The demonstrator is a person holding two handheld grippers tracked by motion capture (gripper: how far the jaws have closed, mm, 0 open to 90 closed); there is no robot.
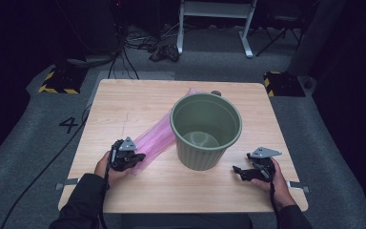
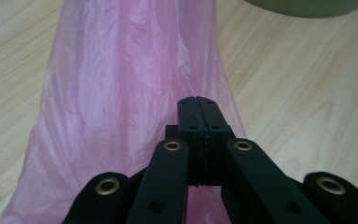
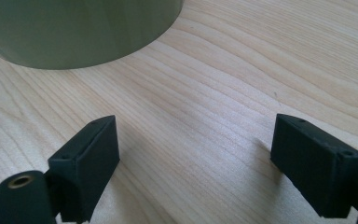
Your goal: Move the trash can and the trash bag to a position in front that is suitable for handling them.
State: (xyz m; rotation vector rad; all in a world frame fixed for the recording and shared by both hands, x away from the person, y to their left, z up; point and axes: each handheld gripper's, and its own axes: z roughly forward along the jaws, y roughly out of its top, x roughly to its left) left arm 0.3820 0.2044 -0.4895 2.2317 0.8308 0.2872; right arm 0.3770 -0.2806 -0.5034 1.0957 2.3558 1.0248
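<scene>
Your left claw (image 2: 198, 116) is clamped on the pink plastic bag (image 2: 121, 93), lying just left of the green bucket (image 1: 206, 130); it's light, limp, slippery, so pinch bunched film; right claw (image 3: 193, 163) gapes empty

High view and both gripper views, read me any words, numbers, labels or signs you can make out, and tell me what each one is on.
"4" - a dark numeral on the grey floor, left of the table.
No print can be made out on the green bin, the pink plastic bag, or the left gripper and right gripper.
The yellow and black striped floor blocks carry hazard stripes, no words.
</scene>
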